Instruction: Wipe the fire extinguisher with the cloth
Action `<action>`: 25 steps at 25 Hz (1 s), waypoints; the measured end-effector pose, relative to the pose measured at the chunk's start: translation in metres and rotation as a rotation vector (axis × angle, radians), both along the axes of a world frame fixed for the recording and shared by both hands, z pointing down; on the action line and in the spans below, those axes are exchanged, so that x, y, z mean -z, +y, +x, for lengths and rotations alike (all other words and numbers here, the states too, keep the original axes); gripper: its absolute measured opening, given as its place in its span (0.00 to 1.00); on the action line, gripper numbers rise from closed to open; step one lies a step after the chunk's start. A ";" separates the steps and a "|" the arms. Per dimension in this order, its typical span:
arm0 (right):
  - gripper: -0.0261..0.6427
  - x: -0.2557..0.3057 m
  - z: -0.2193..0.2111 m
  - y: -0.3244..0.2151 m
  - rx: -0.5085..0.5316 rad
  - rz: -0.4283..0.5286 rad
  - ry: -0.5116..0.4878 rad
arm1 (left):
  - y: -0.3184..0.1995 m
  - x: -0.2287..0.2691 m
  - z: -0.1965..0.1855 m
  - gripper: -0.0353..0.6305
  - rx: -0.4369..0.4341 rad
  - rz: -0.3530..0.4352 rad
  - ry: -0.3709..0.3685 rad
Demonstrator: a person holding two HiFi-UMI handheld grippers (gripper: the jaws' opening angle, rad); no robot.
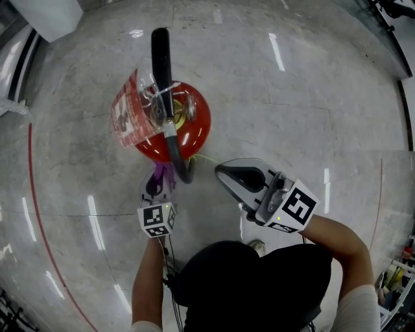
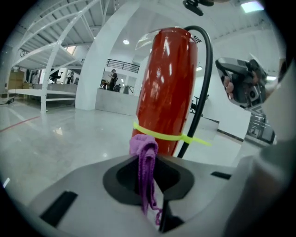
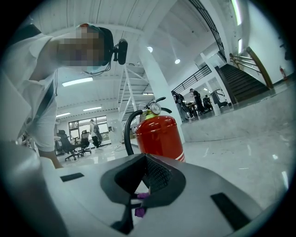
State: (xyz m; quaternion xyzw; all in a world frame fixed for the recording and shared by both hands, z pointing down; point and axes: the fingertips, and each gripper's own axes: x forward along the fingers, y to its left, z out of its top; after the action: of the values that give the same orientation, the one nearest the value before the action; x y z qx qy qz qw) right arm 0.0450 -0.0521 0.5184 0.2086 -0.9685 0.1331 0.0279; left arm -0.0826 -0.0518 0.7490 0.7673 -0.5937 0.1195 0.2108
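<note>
A red fire extinguisher [image 1: 188, 123] stands upright on the polished floor, with a black hose [image 1: 162, 65], a gauge and a plastic-wrapped tag [image 1: 126, 117]. My left gripper [image 1: 157, 183] is shut on a purple cloth [image 1: 162, 172] right at the cylinder's near side. In the left gripper view the cloth [image 2: 143, 147] bunches at my left gripper [image 2: 145, 156], just below a yellow zip tie [image 2: 169, 135] round the extinguisher [image 2: 169, 83]. My right gripper [image 1: 224, 172] hovers apart to the right, jaws together. A small purple scrap shows low in the seam of my right gripper [image 3: 146, 158], and the extinguisher [image 3: 159, 134] stands beyond it.
A red line [image 1: 35, 214] curves across the floor at the left. A white object [image 1: 45, 13] sits at the top left. In the background are people, office chairs [image 3: 74, 143], a white steel frame [image 2: 51, 55] and a staircase [image 3: 245, 76].
</note>
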 end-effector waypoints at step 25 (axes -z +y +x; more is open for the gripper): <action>0.06 0.078 0.015 -0.018 -0.246 0.032 -0.007 | 0.035 0.285 -0.036 0.13 0.048 0.268 -0.077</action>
State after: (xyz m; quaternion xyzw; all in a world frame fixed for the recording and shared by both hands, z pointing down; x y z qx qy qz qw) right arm 0.0600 -0.0700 0.4399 0.3257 -0.9377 0.1209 0.0046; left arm -0.1191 -0.0173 0.4645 0.7689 -0.6303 0.0633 0.0863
